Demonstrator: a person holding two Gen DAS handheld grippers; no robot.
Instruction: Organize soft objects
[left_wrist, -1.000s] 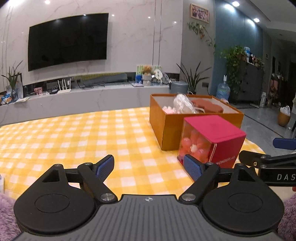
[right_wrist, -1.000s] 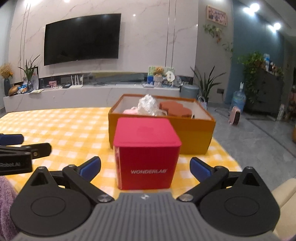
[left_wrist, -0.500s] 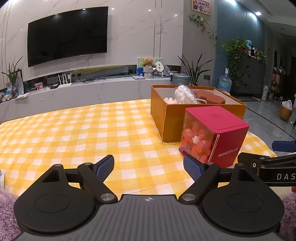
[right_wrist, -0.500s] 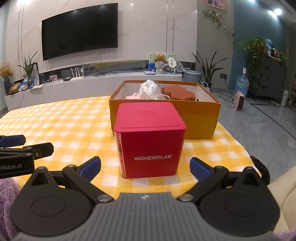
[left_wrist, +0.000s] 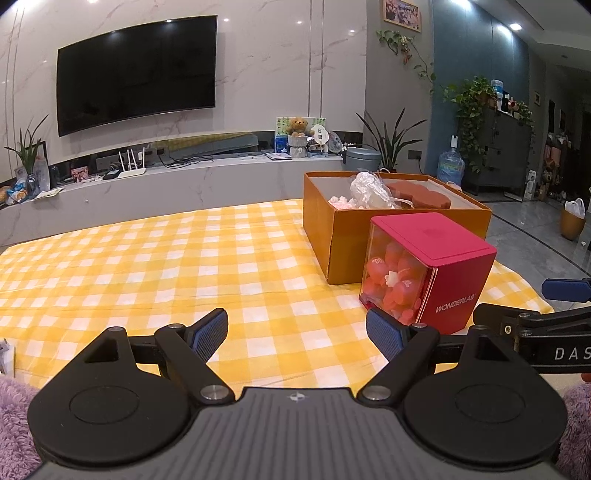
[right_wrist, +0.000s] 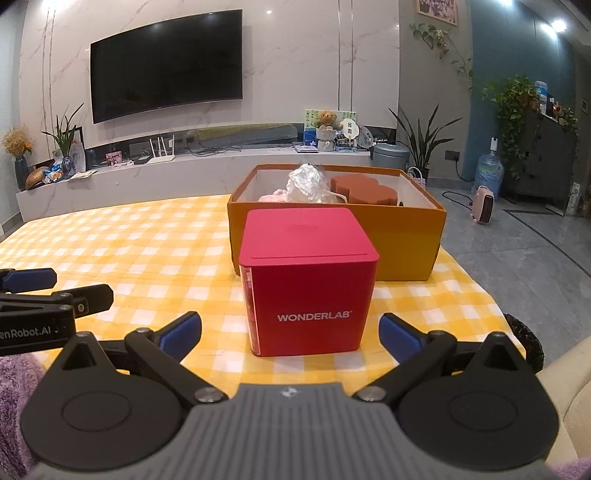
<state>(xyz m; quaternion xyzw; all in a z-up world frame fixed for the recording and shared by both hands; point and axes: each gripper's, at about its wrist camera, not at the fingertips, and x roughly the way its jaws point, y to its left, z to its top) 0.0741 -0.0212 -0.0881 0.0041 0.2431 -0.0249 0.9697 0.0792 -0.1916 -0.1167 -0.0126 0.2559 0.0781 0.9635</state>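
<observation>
The tablecloth (left_wrist: 155, 266) has a check pattern in yellow and white. The open box (right_wrist: 402, 240) on it is orange outside and pale inside. In it lie a brown-red spongy piece (right_wrist: 364, 192), a clear crinkled bag (right_wrist: 304, 182) and something light pink (right_wrist: 273, 196). The cube box (right_wrist: 310, 284) is deep red with white letters; its clear side (left_wrist: 395, 284) shows red-pink balls. The left gripper (left_wrist: 297, 330) and the right gripper (right_wrist: 290, 330) are black with blue pads. Purple fluffy sleeves (left_wrist: 14, 417) show at the edges.
</observation>
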